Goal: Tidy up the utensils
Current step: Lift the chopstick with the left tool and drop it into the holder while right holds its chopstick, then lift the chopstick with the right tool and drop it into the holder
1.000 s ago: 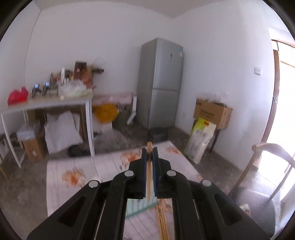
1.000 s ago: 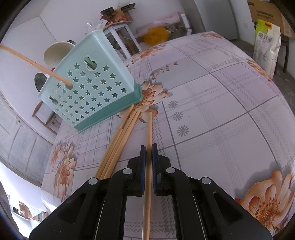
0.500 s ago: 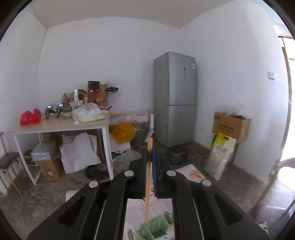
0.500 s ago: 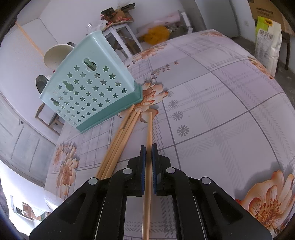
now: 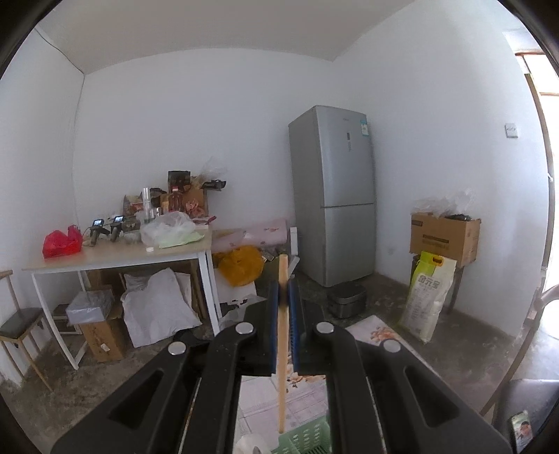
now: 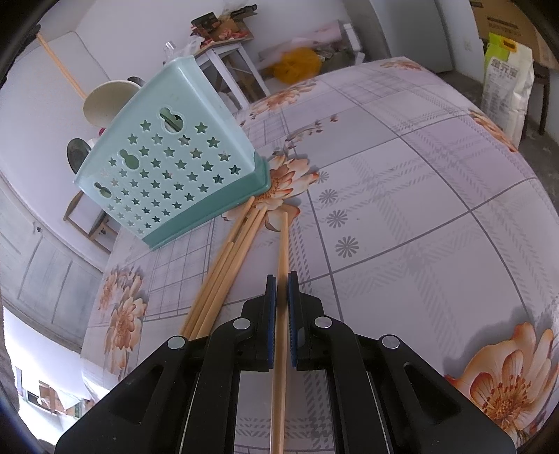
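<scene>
Left wrist view: left gripper point(image 5: 283, 297) clamps a thin wooden chopstick point(image 5: 281, 349) upright above the pale-green perforated plastic basket point(image 5: 307, 440). Right gripper point(image 6: 281, 290) is clamped on another wooden chopstick point(image 6: 282, 251) on the floral tablecloth point(image 6: 401, 216), beside loose chopsticks point(image 6: 223, 265) touching the basket's base.

White plastered walls point(image 5: 181, 115) and a white ceiling point(image 5: 195, 31) are enclosing the room; the floor point(image 5: 464, 345) is showing bare grey concrete, dusty and stained. A silver two-door refrigerator point(image 5: 332, 195) is standing in the far corner. A white-legged side table point(image 5: 118, 255) is carrying clutter, with sacks and boxes sitting beneath it. A cardboard box point(image 5: 443, 237) is resting above a leaning rice sack point(image 5: 428, 297) along the right wall. Daylight is entering strongly through a doorway point(image 5: 545, 174) at right. A floral, grid-patterned cloth is covering the worktop point(image 6: 419, 195).
</scene>
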`<state>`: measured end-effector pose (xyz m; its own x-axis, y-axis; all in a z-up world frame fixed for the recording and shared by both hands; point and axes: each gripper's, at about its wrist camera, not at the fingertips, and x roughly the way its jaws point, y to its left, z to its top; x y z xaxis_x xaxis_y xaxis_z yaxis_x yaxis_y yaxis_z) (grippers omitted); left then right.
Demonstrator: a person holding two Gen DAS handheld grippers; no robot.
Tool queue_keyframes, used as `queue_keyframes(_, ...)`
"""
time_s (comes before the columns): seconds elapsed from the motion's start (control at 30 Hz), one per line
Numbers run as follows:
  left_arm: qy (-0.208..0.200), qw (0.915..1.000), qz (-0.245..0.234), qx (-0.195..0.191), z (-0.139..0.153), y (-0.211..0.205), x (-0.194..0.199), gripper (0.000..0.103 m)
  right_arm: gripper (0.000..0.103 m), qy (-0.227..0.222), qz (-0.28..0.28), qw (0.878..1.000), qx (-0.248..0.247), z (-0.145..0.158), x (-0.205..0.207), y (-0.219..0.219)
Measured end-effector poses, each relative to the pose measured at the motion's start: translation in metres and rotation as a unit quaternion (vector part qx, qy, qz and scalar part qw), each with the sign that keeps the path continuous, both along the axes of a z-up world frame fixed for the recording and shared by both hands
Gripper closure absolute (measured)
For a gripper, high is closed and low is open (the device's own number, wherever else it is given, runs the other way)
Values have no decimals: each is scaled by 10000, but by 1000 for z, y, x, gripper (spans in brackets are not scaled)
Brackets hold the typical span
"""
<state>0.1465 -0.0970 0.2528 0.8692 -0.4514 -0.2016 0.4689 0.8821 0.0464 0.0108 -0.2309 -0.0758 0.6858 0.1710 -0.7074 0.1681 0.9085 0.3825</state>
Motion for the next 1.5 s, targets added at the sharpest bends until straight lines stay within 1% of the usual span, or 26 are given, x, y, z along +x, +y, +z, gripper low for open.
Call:
queue_keyframes(0.13, 147, 9997, -142, -149, -1, 0, -1, 98, 98, 11, -1, 10000, -14, 0, 0, 0)
queue_keyframes(0.27, 271, 9994, -139, -139, -16, -4, 3, 98, 98, 22, 5, 10000, -23, 0, 0, 0)
queue_keyframes(0.43, 670, 9972, -215, -247, -45, -6, 15, 98, 98, 52, -1, 10000, -51, 1, 0, 0)
queue_keyframes(0.63, 1206, 9915, -304, -395, -84, -2, 31, 97, 98, 129, 41, 9997, -183, 3, 2, 2)
queue_keyframes(0.73, 1410, 9885, -340, -426, -100, 2, 32, 97, 98, 187, 78, 9994, -282, 4, 4, 3)
queue_keyframes(0.77, 1459, 9877, -356, -441, -105, 3, 31, 96, 98, 212, 93, 9992, -339, 4, 4, 5)
queue_keyframes(0.83, 1582, 9853, -407, -504, -114, 8, 30, 87, 98, 248, 115, 9987, -436, 6, 5, 7)
queue_keyframes(0.87, 1643, 9839, -420, -572, -120, 12, 28, 80, 98, 266, 125, 9984, -476, 6, 6, 7)
queue_keyframes(0.9, 1673, 9831, -417, -618, -123, 15, 27, 75, 98, 300, 140, 9980, -543, 7, 7, 9)
queue_keyframes(0.93, 1714, 9819, -412, -687, -127, 19, 25, 74, 98, 333, 153, 9975, -602, 7, 8, 10)
queue_keyframes(1.07, 1736, 9795, -357, -955, -137, 39, 13, 69, 98, 458, 184, 9955, -805, 9, 11, 14)
queue_keyframes(1.2, 1395, 9836, -88, -1139, -143, 69, -11, 64, 98, 535, 128, 9936, -987, 9, 15, 18)
queue_keyframes(1.27, 1352, 9827, -23, -1268, -146, 83, -19, 63, 98, 565, 94, 9925, -1077, 9, 18, 20)
queue_keyframes(1.33, 1409, 9802, -25, -1393, -153, 99, -26, 63, 98, 598, 81, 9909, -1206, 10, 21, 23)
queue_keyframes(1.43, 1484, 9804, -51, -1292, -164, 110, -36, 63, 98, 636, 73, 9883, -1383, 12, 24, 28)
queue_keyframes(1.5, 1543, 9806, -97, -1203, -172, 114, -44, 63, 98, 655, 24, 9883, -1380, 14, 24, 28)
